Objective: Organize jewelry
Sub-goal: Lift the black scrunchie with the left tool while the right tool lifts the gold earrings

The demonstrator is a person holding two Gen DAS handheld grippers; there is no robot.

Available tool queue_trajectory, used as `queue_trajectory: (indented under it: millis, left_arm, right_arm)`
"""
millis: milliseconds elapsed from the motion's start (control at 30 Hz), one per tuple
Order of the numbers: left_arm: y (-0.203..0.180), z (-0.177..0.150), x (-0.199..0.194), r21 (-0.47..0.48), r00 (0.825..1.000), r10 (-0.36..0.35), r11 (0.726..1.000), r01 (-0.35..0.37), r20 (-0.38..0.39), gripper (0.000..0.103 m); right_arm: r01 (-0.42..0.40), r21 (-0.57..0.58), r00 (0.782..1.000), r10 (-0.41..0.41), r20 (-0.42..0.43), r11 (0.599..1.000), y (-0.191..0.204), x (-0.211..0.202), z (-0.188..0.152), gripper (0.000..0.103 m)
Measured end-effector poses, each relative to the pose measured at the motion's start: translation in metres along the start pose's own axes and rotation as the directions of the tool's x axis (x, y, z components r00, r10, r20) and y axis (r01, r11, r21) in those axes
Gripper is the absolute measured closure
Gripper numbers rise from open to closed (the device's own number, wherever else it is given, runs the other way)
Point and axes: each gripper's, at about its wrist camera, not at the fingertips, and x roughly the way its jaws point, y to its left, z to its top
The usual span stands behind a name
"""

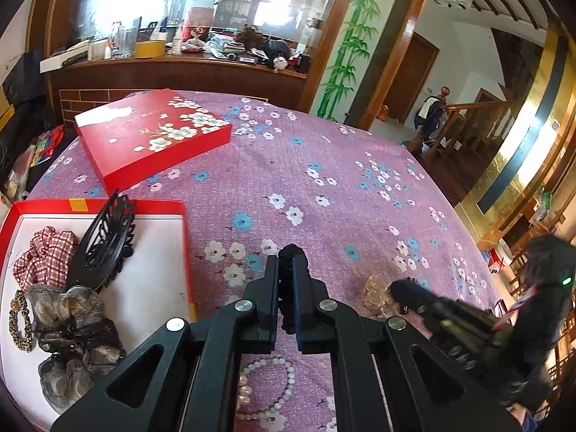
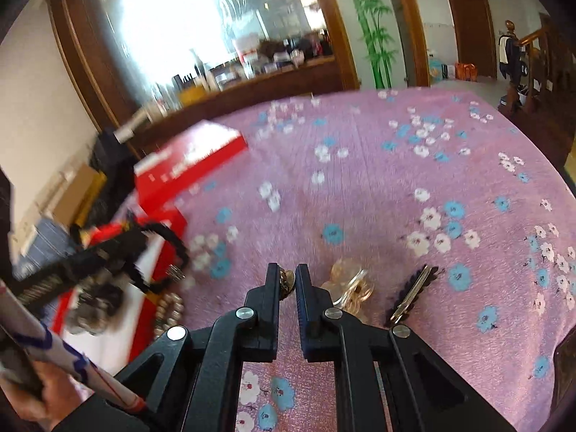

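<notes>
Left wrist view: the left hand-held gripper (image 1: 286, 270) is clamped tight on a black braided hair tie (image 1: 288, 252), holding it just above the purple flowered cloth (image 1: 324, 187) on the bench. The open red box (image 1: 97, 206) sits at the left with a checked scrunchie (image 1: 46, 252), a black claw clip (image 1: 104, 241), a leopard-print tie (image 1: 19, 320) and some grey scrunchies (image 1: 72, 324) inside; its flowered lid (image 1: 151, 136) lies further back on the cloth. A pearl bracelet (image 1: 266, 385) rests on the cloth right under the gripper. Over in the right wrist view, the right hand-held gripper (image 2: 287, 280) is nearly closed and pinching a small gold-coloured trinket (image 2: 287, 280), can't tell exactly what it is. Just beside it lie a clear amber clip (image 2: 347, 284) and a dark hair clip (image 2: 414, 295).
</notes>
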Motion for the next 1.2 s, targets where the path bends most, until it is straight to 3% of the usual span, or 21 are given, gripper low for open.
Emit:
queue_trajectory:
  millis: [300, 1200]
  left_arm:
    - [-0.021, -0.009, 0.01, 0.053, 1.0, 0.016, 0.998, -0.015, -0.013, 0.097]
    - [-0.038, -0.021, 0.024, 0.156, 0.989, 0.149, 0.976, -0.151, 0.023, 0.097]
  right_arm:
    - [-0.045, -0.018, 0.995, 0.047, 0.089, 0.999, 0.002, -0.027, 0.006, 0.094]
    - [-0.086, -0.053, 0.994, 0.089, 0.065, 0.995, 0.014, -0.028, -0.005, 0.094]
